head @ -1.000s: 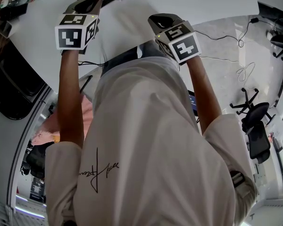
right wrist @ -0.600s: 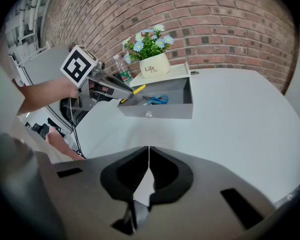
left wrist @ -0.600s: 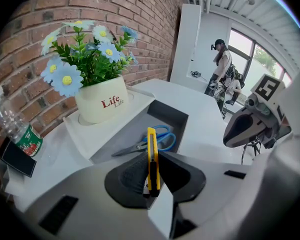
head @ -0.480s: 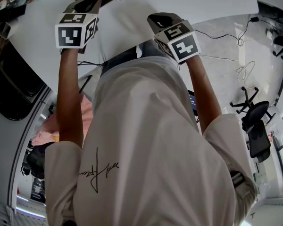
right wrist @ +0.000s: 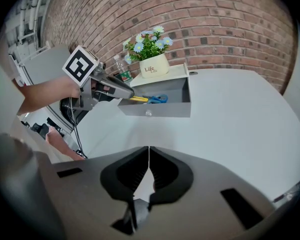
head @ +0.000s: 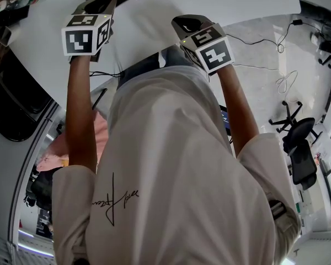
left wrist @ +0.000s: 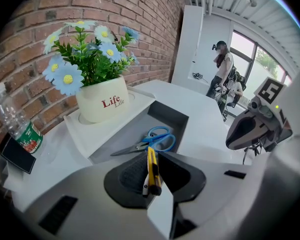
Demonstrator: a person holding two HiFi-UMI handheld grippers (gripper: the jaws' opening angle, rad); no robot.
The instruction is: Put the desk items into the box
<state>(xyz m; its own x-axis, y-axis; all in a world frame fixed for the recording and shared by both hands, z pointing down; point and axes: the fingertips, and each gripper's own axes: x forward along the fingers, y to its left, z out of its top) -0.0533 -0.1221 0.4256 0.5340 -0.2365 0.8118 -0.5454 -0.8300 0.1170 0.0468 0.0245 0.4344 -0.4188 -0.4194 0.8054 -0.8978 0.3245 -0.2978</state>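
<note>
Nothing has shifted: left gripper (left wrist: 155,157) jaws clamp a yellow utility knife (left wrist: 152,173) over the box (left wrist: 171,116) holding scissors (left wrist: 153,140); right gripper (right wrist: 149,156) jaws together, empty.

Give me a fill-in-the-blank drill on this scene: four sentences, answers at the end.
1. The utility knife clamped in the left gripper is ____.
2. The scissors in the grey box have ____ handles.
3. The flower pot on top of the box reads ____.
4. The right gripper is shut and holds ____.
Answers: yellow; blue; Life; nothing.
</note>
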